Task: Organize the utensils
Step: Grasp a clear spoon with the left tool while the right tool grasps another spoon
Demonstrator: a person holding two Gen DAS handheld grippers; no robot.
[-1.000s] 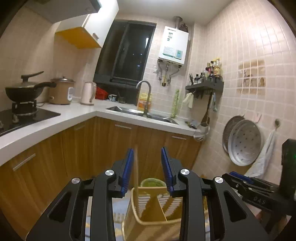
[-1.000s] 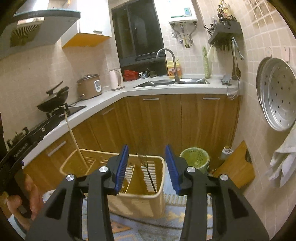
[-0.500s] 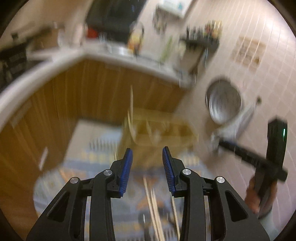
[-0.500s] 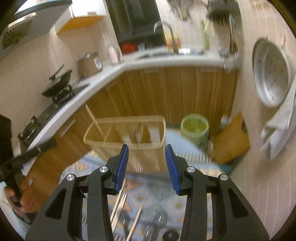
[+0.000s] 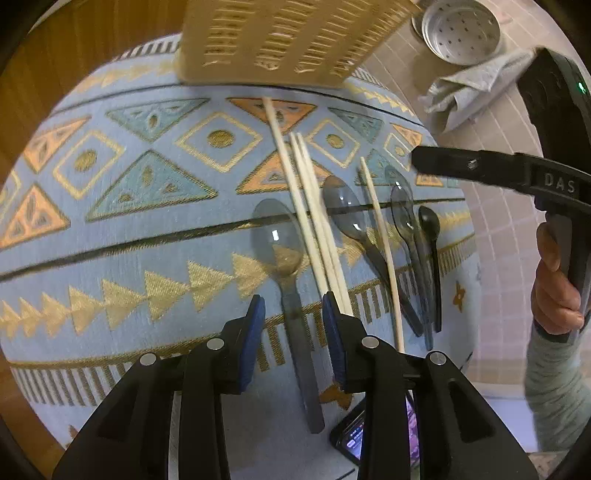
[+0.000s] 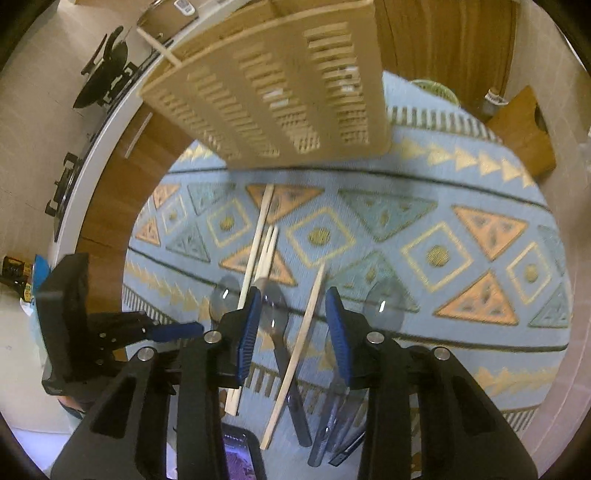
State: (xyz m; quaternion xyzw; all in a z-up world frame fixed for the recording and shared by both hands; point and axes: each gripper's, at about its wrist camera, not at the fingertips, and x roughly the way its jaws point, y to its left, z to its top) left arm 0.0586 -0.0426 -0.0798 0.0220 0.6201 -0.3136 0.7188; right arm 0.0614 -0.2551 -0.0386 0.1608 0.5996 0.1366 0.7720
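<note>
Both grippers point down at a blue patterned mat (image 5: 129, 229). Wooden chopsticks (image 5: 314, 229) and several translucent grey spoons (image 5: 277, 240) lie side by side on it. A tan slotted utensil basket (image 5: 288, 40) stands at the mat's far edge, with one chopstick (image 6: 159, 46) sticking out of it. My left gripper (image 5: 293, 317) is open and empty over the large spoon's handle. My right gripper (image 6: 293, 314) is open and empty above a single chopstick (image 6: 295, 354) and a spoon (image 6: 275, 314). The right gripper also shows in the left wrist view (image 5: 480, 170), and the left one in the right wrist view (image 6: 173, 328).
A phone (image 5: 354, 439) lies at the mat's near edge. Wooden cabinets (image 6: 110, 177) run along the left under a white counter. A green bin (image 6: 436, 88) and a wooden board (image 6: 524, 129) stand beyond the mat. A steel strainer (image 5: 461, 29) and a cloth (image 5: 469, 88) hang on the tiled wall.
Both grippers have tilted down from looking across the kitchen to looking at the mat and have come close over the spoons and chopsticks. Both stay open.
</note>
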